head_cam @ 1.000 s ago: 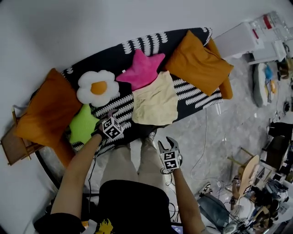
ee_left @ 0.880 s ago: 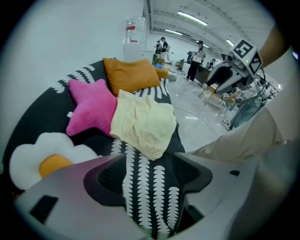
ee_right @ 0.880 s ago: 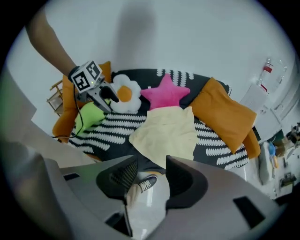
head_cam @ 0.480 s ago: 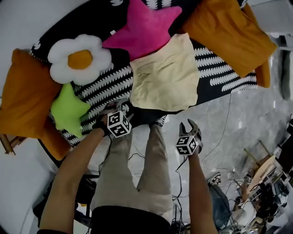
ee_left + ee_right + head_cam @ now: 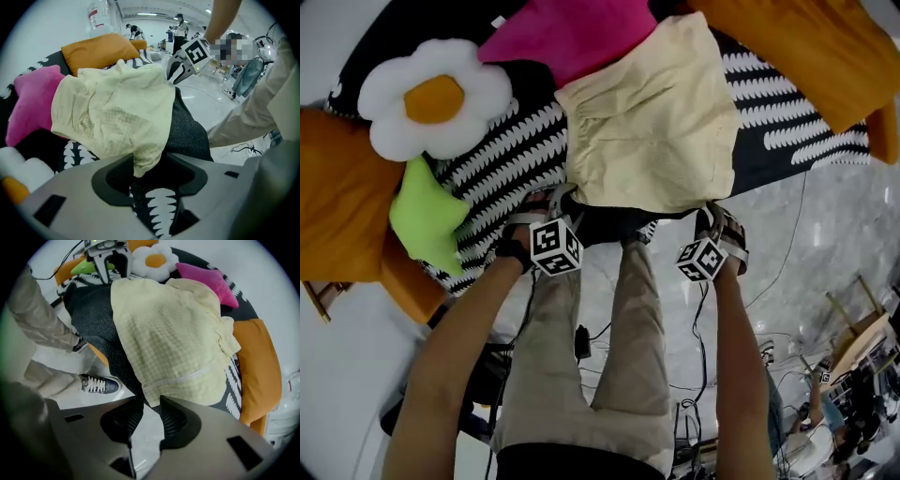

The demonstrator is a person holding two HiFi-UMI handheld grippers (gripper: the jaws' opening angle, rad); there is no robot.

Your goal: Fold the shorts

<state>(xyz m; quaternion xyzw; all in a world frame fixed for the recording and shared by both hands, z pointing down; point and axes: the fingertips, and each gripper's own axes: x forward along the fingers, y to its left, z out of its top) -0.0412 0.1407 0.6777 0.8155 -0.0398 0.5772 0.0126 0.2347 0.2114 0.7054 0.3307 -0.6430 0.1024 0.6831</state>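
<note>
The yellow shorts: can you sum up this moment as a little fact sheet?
Shorts: pale yellow, spread on the black-and-white cover
Left gripper: jaws apart, just been closing, shorts' corner between them
Right gripper: jaws narrowly apart, just been closing, hem at their tips
Nearby: pink cushion, flower cushion, green cushion, orange pillow

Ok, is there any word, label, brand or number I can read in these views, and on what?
No readable text anywhere.
The cube on the left gripper: a square code pattern, no letters.
The cube on the right gripper: the same.
The shorts: no print showing.
The bottle beyond the orange cushion: label too blurred.
</note>
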